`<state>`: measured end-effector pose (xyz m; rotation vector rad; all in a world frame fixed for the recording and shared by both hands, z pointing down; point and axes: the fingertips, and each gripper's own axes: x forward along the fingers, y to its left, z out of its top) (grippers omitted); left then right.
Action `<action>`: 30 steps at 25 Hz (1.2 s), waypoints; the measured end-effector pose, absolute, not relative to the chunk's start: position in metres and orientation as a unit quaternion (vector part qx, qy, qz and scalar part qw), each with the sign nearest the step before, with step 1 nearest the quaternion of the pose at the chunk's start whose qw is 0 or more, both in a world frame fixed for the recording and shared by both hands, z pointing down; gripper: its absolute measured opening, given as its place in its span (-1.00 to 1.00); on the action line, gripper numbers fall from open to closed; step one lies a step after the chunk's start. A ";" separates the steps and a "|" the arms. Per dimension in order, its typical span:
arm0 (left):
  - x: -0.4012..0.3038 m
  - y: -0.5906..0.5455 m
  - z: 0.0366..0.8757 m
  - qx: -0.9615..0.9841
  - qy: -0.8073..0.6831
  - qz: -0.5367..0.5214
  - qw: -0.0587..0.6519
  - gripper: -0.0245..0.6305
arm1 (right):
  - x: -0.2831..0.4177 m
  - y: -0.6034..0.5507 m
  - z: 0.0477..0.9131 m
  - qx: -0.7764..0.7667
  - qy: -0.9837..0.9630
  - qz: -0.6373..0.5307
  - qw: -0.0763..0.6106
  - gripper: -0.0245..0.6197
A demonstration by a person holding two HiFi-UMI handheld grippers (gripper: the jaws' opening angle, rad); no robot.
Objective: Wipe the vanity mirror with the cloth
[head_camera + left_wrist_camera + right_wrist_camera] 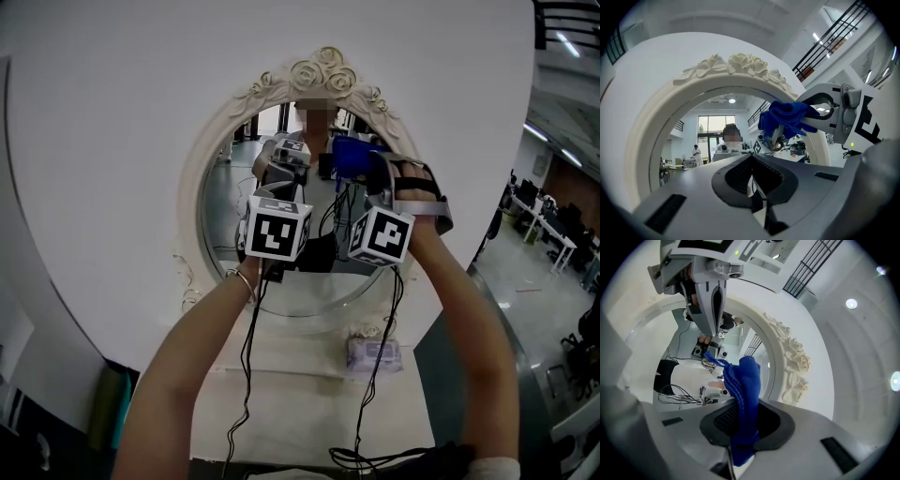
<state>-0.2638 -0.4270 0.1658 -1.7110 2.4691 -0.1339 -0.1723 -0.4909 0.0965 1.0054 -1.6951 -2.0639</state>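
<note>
Two grippers are up in front of the vanity mirror (223, 202), side by side and close together.

- Right gripper (739, 430): jaws are pinching the blue cloth (744, 387). The cloth's lower end sits between the pads and the rest stands out ahead of the jaws, its long axis in line with them.
- Left gripper (752, 177): jaws are pressed together with nothing between the pads.
- Key relation: the glass lies straight ahead of the right jaws, and the free end of the cloth leads toward it. The carved rose crest (794, 359) of the frame lies to the right of those jaws.
- From the left jaws, the cloth sits ahead, up and to the right.
- Contact between cloth and glass: cannot tell from any view. It looks close at most.
- Judgement: the right gripper is the working one, being the only one carrying the cloth and already facing the glass. The coming move is a push forward along the jaw line, followed by a sweep across the glass.

Writing and labels:
- Marker cubes (278, 231) carry only black-and-white square patterns, no words.
- A small packet (375, 354) lies on the vanity top (300, 403) below the mirror. Its print is too small to read.
- No brand is legible anywhere.
</note>
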 end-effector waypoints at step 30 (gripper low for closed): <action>-0.246 -0.436 0.306 -0.580 0.811 -0.076 0.018 -0.90 | -0.151 -0.520 0.283 0.303 -0.675 -0.631 0.233 -0.70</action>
